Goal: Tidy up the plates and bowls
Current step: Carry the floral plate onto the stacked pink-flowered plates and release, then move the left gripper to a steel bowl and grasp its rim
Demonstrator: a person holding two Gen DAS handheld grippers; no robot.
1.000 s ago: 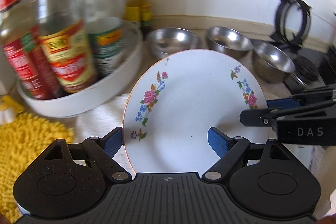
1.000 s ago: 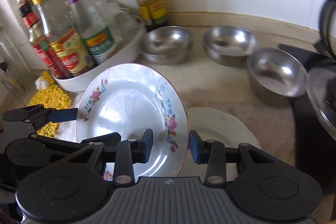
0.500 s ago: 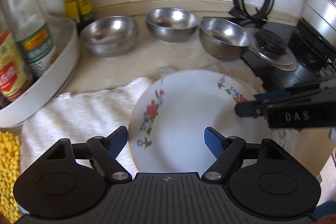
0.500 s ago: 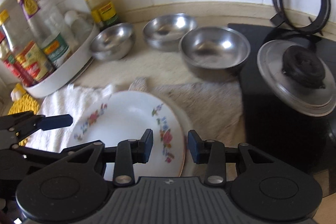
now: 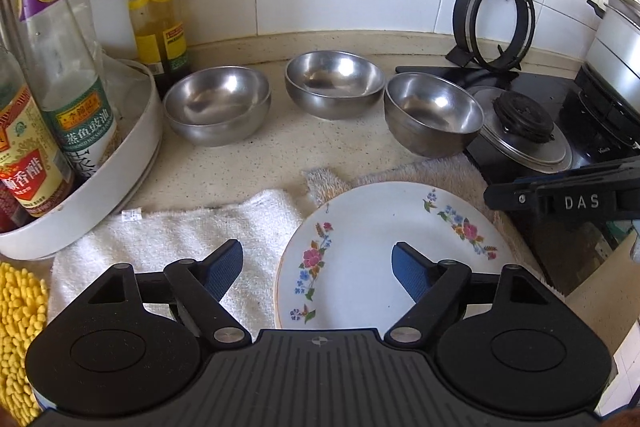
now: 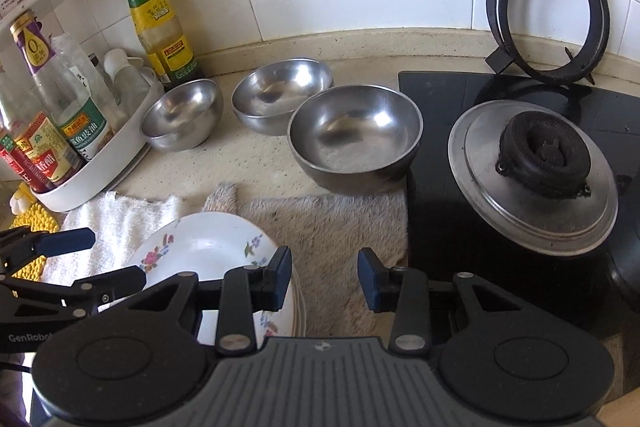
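A white floral plate (image 5: 384, 251) (image 6: 200, 247) lies flat on another plate, over the towels at the counter's front. My left gripper (image 5: 316, 267) straddles the plate's left rim. One pad hangs over the white towel and the other over the plate. Its jaws are opening and neither pad presses on the plate. My right gripper (image 6: 324, 281) is open at the plate's right rim, with its left pad over the rim and its right pad over the beige towel. Three empty steel bowls (image 5: 216, 103) (image 5: 334, 83) (image 5: 432, 111) stand in a row behind.
A white turntable rack (image 5: 132, 155) of sauce bottles stands at the left, with a yellow mat (image 5: 20, 327) in front of it. Under the plates lie a white towel (image 5: 180, 227) and a beige towel (image 6: 328, 223). The black hob (image 6: 440, 227) carries a burner (image 6: 540, 155), and a pan ring (image 6: 548, 15) leans on the tiles.
Both grippers carried the plate to the right, away from the bottle rack. It went from tilted in the air to flat on the stack. The left jaws narrowed, then widened.
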